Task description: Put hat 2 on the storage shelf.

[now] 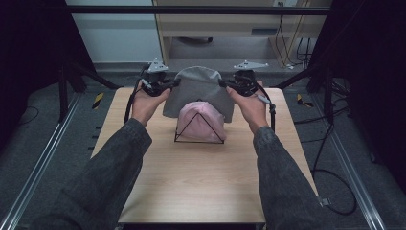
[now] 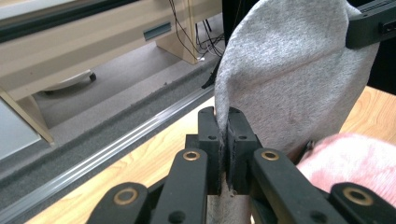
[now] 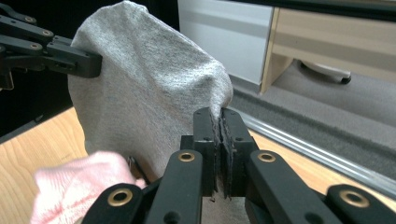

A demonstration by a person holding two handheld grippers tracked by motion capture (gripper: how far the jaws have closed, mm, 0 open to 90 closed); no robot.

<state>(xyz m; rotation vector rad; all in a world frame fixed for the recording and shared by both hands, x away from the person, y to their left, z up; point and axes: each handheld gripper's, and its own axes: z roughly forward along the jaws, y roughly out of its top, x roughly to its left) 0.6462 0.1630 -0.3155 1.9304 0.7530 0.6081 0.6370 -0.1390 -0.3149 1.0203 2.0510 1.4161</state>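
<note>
You hold grey cloth (image 1: 198, 93) mid-frame: left gripper (image 1: 173, 84), right gripper (image 1: 224, 84) each clenched on edge. Draping over pink cloth (image 1: 201, 122) on wire stand (image 1: 198, 140) half done; lowering left.

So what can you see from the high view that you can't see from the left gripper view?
High view alone: the whole wooden table, both sleeves, and the black wire stand under the pink cloth. Left gripper view alone: the left hand-held gripper seen close, jaws shut on the edge of the grey cloth, plus the beige cabinet's small handle. Both share: the grey cloth stretched between the left and the right hand-held gripper, and the pink cloth.
</note>
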